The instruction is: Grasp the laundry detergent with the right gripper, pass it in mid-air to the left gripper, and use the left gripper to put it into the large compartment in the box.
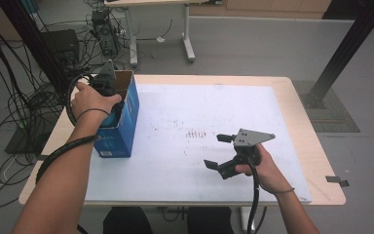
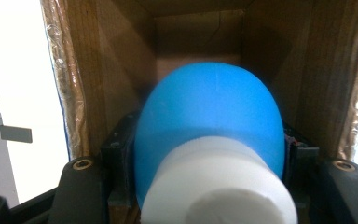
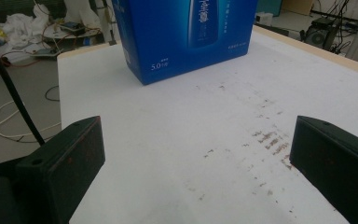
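Observation:
A blue bottle with a white cap sits between the jaws of my left gripper, which is shut on it. The bottle points down into an open blue cardboard box, brown inside. In the high view the left gripper is at the top opening of the blue box, which stands upright at the left of the white mat. My right gripper hovers low over the mat's right half, open, with nothing between its jaws. The right gripper view shows that gripper facing the box.
The white mat covers most of a light wooden table. Brown smudges mark the mat's middle. Cables and equipment lie on the floor to the left, and another desk's legs stand beyond.

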